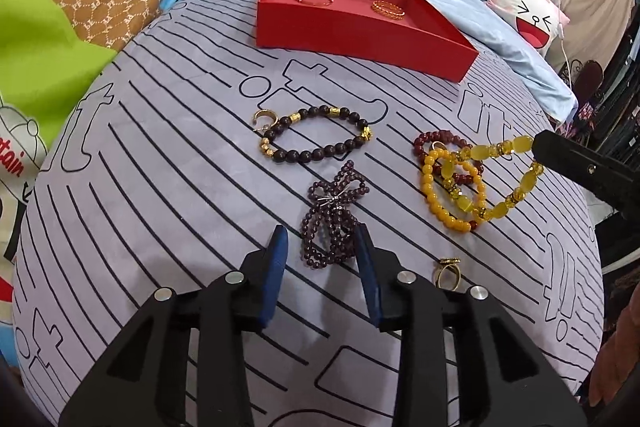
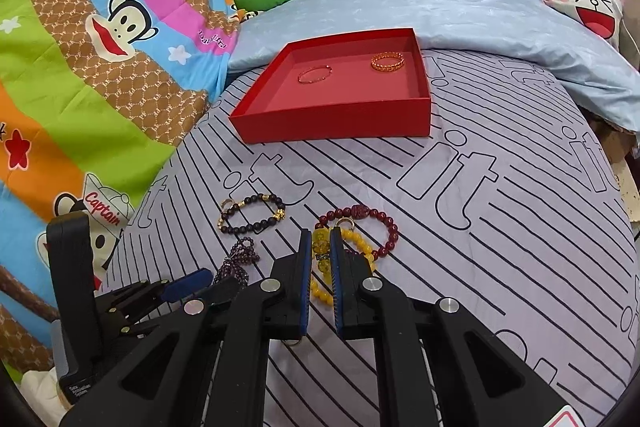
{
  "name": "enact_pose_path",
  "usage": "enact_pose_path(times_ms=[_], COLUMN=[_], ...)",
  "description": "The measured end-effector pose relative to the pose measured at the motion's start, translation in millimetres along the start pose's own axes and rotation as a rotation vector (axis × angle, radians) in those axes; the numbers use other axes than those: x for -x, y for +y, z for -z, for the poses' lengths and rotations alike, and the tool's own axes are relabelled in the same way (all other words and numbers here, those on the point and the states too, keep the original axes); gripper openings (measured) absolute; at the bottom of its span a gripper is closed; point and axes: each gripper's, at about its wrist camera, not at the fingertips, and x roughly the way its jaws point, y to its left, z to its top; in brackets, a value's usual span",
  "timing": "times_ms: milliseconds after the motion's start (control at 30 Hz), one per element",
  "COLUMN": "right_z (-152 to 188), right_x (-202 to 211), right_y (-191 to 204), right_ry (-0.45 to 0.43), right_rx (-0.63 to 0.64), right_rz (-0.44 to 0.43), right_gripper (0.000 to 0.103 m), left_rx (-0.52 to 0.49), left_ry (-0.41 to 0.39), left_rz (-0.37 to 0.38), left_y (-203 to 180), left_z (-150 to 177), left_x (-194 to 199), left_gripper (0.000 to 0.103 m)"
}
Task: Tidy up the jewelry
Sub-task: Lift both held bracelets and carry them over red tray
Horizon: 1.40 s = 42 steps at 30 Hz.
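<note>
**Two rings boxed, the beads mostly still on the bed**

While the shallow red cardboard box [image 2: 332, 131] already holds a thin gold band [image 2: 315, 73] and a wider gold chain-pattern ring [image 2: 387, 61], nearly everything else lies on the striped lilac bedsheet [image 1: 160, 227]. The right gripper [image 2: 320, 251] is clamped on a yellow bracelet of oblong translucent beads [image 1: 508, 147], one end raised, the rest still draped over a round-bead yellow bracelet [image 1: 440, 187] and a dark red bead bracelet [image 2: 384, 227]. The left gripper [image 1: 320, 247] stands part-open astride a knotted purple bead strand [image 1: 332, 211], its blue pads not pressing it. Untouched are the dark brown bracelet with gold spacers [image 1: 320, 135], a small gold hoop [image 1: 264, 119] and a gold ring [image 1: 448, 271]; another ring may sit in the tangle, hard to say. By my reckoning, well under half is done.
</note>
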Motion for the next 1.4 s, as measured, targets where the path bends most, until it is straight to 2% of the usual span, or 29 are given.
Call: enact_pose_path(times_ms=[67, 167, 733, 933, 1100, 1267, 1400], right_z=[0.2, 0.1, -6.1, -17.3, -40.6, -85.1, -125.8], right_x=[0.1, 1.9, 10.0, 20.5, 28.3, 27.9, 13.5], right_y=[0.5, 0.5, -1.6, 0.8, 1.4, -2.1, -6.4], right_ry=[0.0, -0.004, -0.027, -0.056, -0.091, -0.141, -0.179], right_rx=[0.001, -0.002, -0.014, -0.006, 0.002, 0.006, 0.021], right_rz=[-0.001, -0.003, -0.013, -0.025, -0.043, -0.062, -0.042], right_gripper=[0.009, 0.009, 0.009, 0.009, 0.009, 0.009, 0.009], left_rx=[-0.004, -0.004, -0.02, -0.023, -0.027, -0.031, -0.033], left_ry=[0.006, 0.005, -0.068, -0.103, -0.143, -0.186, -0.212], left_rz=[0.021, 0.046, 0.082, 0.093, 0.107, 0.108, 0.092], left_y=[-1.2, -2.0, -7.3, -8.2, -7.8, -5.5, -1.7], left_z=[0.2, -0.8, -16.8, -31.5, -62.5, -107.9, -151.5], left_x=[-0.2, 2.4, 33.6, 49.2, 59.9, 61.2, 47.8], left_gripper=[0.015, 0.003, 0.003, 0.003, 0.003, 0.003, 0.003])
